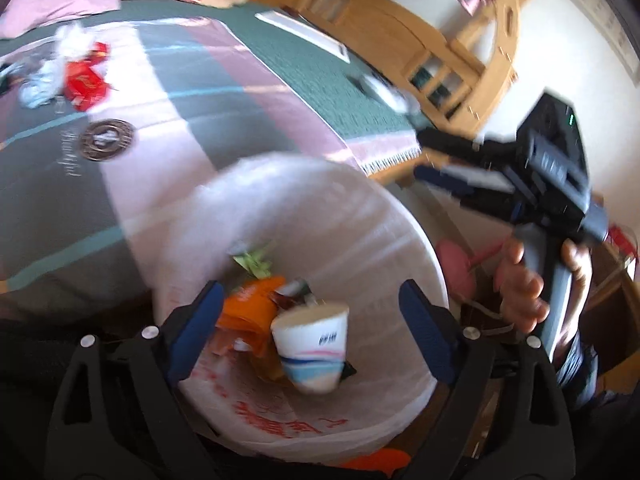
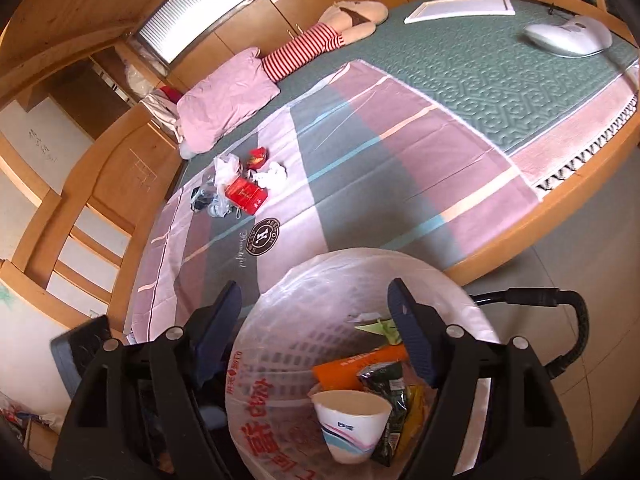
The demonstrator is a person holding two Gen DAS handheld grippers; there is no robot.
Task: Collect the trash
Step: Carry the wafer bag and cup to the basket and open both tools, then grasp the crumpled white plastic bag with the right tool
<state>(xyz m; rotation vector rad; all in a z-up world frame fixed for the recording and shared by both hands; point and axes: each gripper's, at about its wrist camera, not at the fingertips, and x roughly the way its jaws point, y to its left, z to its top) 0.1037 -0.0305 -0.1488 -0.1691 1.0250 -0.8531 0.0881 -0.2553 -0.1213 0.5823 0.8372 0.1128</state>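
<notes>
A bin lined with a white plastic bag [image 1: 360, 188] [image 2: 360, 258] printed in red stands beside the bed. Inside lie a paper cup [image 1: 312, 354] [image 2: 350, 420], an orange packet [image 1: 250, 308] [image 2: 352, 366], a dark green packet [image 2: 390, 392] and a light green wrapper [image 1: 254, 262] [image 2: 380, 326]. My left gripper [image 1: 312, 320] hangs open above the bin, its pads well clear of the cup. My right gripper [image 2: 316, 320] [image 1: 424, 154] is open over the bin with nothing between its fingers. More trash lies on the bed: a red box [image 1: 84, 80] [image 2: 245, 196], crumpled tissue [image 2: 272, 174] and clear plastic [image 2: 224, 168].
The bed carries a striped sheet [image 2: 400, 148], a pink pillow [image 2: 228, 104], a plush toy [image 2: 320, 40], a white board [image 2: 460, 8] and a white oval device [image 2: 568, 36]. Wooden cabinets ring the bed. A hand [image 1: 520, 292] holds the right gripper's handle.
</notes>
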